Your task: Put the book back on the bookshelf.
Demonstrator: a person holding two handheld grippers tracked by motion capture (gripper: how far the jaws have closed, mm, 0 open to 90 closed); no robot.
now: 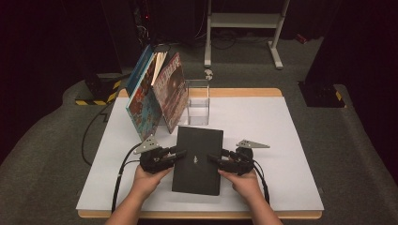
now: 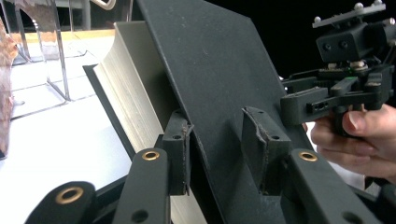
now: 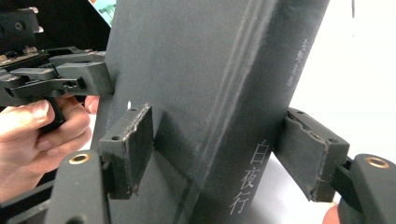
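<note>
A thick black book with white characters on its spine stands up off the white table, its cover towards me and its top leaning away. My left gripper holds its page edge. In the left gripper view one pad lies against the pages just under the cover's lip and the other on the cover's face. My right gripper is shut across the spine. In the right gripper view one pad sits on the front cover and one on the back.
Several colourful picture books lean together at the table's back left, beside a clear acrylic stand. The white tabletop stretches out to the right. A black cable trails from the left gripper. A white frame stands on the floor behind.
</note>
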